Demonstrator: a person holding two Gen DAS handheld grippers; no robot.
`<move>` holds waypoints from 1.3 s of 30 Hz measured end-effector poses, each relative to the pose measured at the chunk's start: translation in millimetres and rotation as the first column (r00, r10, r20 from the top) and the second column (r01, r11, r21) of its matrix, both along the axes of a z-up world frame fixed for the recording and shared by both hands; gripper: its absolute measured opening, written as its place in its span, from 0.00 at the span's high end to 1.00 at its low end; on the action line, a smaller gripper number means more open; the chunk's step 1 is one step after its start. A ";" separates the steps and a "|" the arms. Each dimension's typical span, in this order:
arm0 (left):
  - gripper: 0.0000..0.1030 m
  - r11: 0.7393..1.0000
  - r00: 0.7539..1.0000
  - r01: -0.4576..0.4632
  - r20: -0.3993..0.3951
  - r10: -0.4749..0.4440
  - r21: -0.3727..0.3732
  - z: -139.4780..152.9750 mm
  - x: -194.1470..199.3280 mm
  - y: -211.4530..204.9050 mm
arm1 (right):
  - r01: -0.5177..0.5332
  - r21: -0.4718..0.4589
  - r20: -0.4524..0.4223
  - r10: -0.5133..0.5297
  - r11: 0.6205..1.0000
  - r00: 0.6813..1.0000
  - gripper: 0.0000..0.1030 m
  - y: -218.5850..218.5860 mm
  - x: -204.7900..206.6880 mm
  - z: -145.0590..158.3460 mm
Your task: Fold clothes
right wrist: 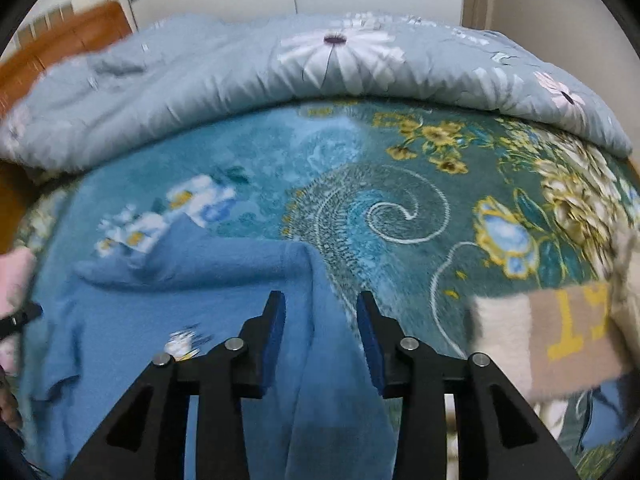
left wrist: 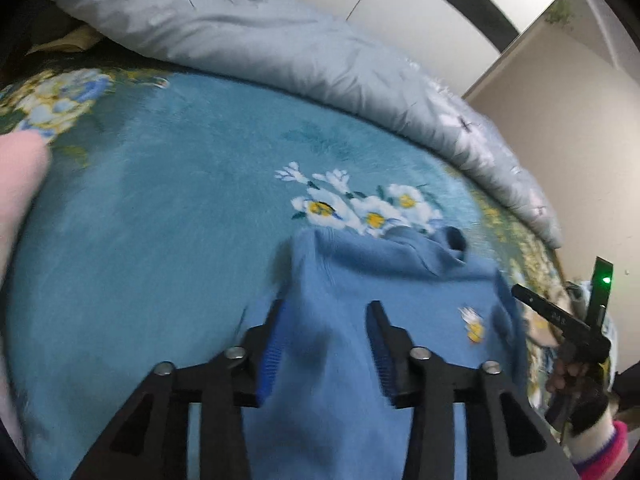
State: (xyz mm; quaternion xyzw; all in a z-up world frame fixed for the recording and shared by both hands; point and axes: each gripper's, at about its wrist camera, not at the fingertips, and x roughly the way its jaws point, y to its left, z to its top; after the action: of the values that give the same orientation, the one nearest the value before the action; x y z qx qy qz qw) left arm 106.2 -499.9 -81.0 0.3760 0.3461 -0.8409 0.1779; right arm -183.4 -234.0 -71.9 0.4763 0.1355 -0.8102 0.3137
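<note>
A blue sweater (left wrist: pixel 360 360) with a small daisy patch (left wrist: pixel 474 324) lies flat on the teal floral blanket (left wrist: pixel 160 220), collar (left wrist: pixel 452 240) at the far end. My left gripper (left wrist: pixel 328 316) is open low over its left side, with cloth showing between the jaws. In the right wrist view the sweater (right wrist: pixel 224 320) has a sleeve (right wrist: pixel 200 264) folded across its top. My right gripper (right wrist: pixel 320 308) is open over its right edge, which runs between the fingers. A gloved hand (left wrist: pixel 580 396) holds that tool at the right edge of the left wrist view.
A grey-blue flowered duvet (right wrist: pixel 320 68) is bunched along the far side of the bed. A cream and tan garment with a yellow number (right wrist: pixel 560 340) lies to the right of the sweater. Something pink (left wrist: pixel 16 200) sits at the left. A wooden headboard (right wrist: pixel 60 40) stands far left.
</note>
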 end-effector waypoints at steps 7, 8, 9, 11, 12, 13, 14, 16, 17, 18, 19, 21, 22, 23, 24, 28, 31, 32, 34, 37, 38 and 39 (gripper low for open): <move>0.43 0.986 0.992 -0.104 0.060 0.112 -0.127 -6.8 100.2 42.7 | 0.000 -0.043 0.048 0.002 0.999 0.999 0.61 31.9 25.9 2.3; 0.43 0.985 0.989 -0.121 0.065 0.130 -0.123 -12.1 110.6 46.1 | 0.000 -0.049 0.055 0.002 0.999 0.998 0.61 36.4 29.6 2.7; 0.42 0.986 0.988 -0.134 0.062 0.141 -0.101 -17.2 119.3 48.6 | 0.000 -0.055 0.062 0.003 0.998 0.998 0.61 41.0 33.3 3.0; 0.42 0.987 0.986 -0.153 0.057 0.155 -0.043 -28.7 131.4 52.9 | 0.001 -0.067 0.076 0.004 0.998 0.997 0.61 50.1 40.7 3.7; 0.42 0.988 0.986 -0.154 0.056 0.154 0.001 -35.7 132.1 54.3 | 0.001 -0.073 0.083 0.005 0.997 0.997 0.61 54.6 44.4 4.0; 0.42 0.987 0.987 -0.156 0.056 0.153 0.045 -42.6 132.7 55.7 | 0.002 -0.079 0.089 0.005 0.997 0.996 0.61 59.2 48.1 4.3; 0.42 0.986 0.986 -0.159 0.059 0.156 0.054 -46.0 131.0 59.0 | 0.002 -0.085 0.096 0.006 0.996 0.995 0.61 63.8 51.8 4.7; 0.43 0.987 0.985 -0.162 0.056 0.161 0.009 -45.0 123.2 68.9 | 0.003 -0.097 0.110 0.008 0.995 0.994 0.61 72.9 59.2 5.3; 0.43 0.987 0.986 -0.160 0.054 0.160 -0.001 -44.2 119.7 72.4 | 0.004 -0.103 0.117 0.008 0.995 0.993 0.61 77.4 62.9 5.7; 0.43 0.987 0.986 -0.158 0.052 0.158 0.002 -43.0 116.5 74.7 | 0.004 -0.109 0.124 0.009 0.994 0.992 0.61 82.0 66.6 6.0; 0.47 0.988 0.986 -0.157 0.057 0.157 -0.005 -41.7 112.5 77.4 | 0.005 -0.115 0.130 0.010 0.993 0.991 0.61 86.5 70.3 6.3; 0.70 0.987 0.985 -0.155 0.075 0.158 -0.042 -38.1 104.7 81.8 | 0.005 -0.121 0.135 0.011 0.993 0.991 0.61 91.8 74.4 7.6; 0.87 0.985 0.983 -0.156 0.082 0.161 -0.068 -35.4 101.9 82.1 | 0.005 -0.122 0.135 0.012 0.992 0.991 0.61 93.1 75.3 8.4; 0.93 0.983 0.982 -0.156 0.090 0.165 -0.094 -32.6 99.1 82.4 | 0.004 -0.123 0.135 0.012 0.992 0.991 0.61 94.4 76.3 9.2; 0.93 0.979 0.981 -0.158 0.096 0.171 -0.126 -27.6 97.3 80.8 | 0.005 -0.123 0.135 0.012 0.992 0.991 0.61 95.7 77.0 9.7; 0.94 0.936 0.968 -0.171 0.125 0.218 -0.308 4.0 91.2 66.8 | 0.030 -0.118 0.159 -0.011 0.993 0.987 0.61 101.3 71.2 8.1; 0.94 0.859 0.953 -0.192 0.120 0.279 -0.474 36.4 92.8 54.1 | 0.053 -0.120 0.171 -0.032 0.991 0.985 0.61 104.6 66.8 7.8; 0.94 0.822 0.949 -0.195 0.107 0.295 -0.534 47.8 93.4 52.3 | 0.058 -0.123 0.169 -0.037 0.991 0.985 0.61 105.1 66.1 8.8; 0.94 0.742 0.945 -0.191 0.084 0.316 -0.643 67.1 94.2 52.1 | 0.069 -0.131 0.165 -0.047 0.989 0.985 0.62 106.0 64.7 10.7; 0.94 0.675 0.947 -0.151 0.091 0.309 -0.722 69.7 100.0 56.6 | 0.078 -0.133 0.169 -0.055 0.988 0.984 0.61 105.6 64.5 8.5; 0.94 0.684 0.947 -0.132 0.113 0.302 -0.718 60.0 99.2 58.5 | 0.080 -0.129 0.172 -0.057 0.988 0.983 0.61 105.1 64.4 6.9; 0.94 0.698 0.945 -0.114 0.139 0.295 -0.707 48.8 98.0 60.2 | 0.082 -0.125 0.175 -0.060 0.989 0.983 0.61 104.9 64.2 5.3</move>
State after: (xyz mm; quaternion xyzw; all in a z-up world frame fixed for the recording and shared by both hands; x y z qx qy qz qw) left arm 204.2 -439.7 -32.2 0.3409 0.0236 -0.8312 0.4385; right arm -119.2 -129.1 -66.5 0.5269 0.0372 -0.7841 0.3259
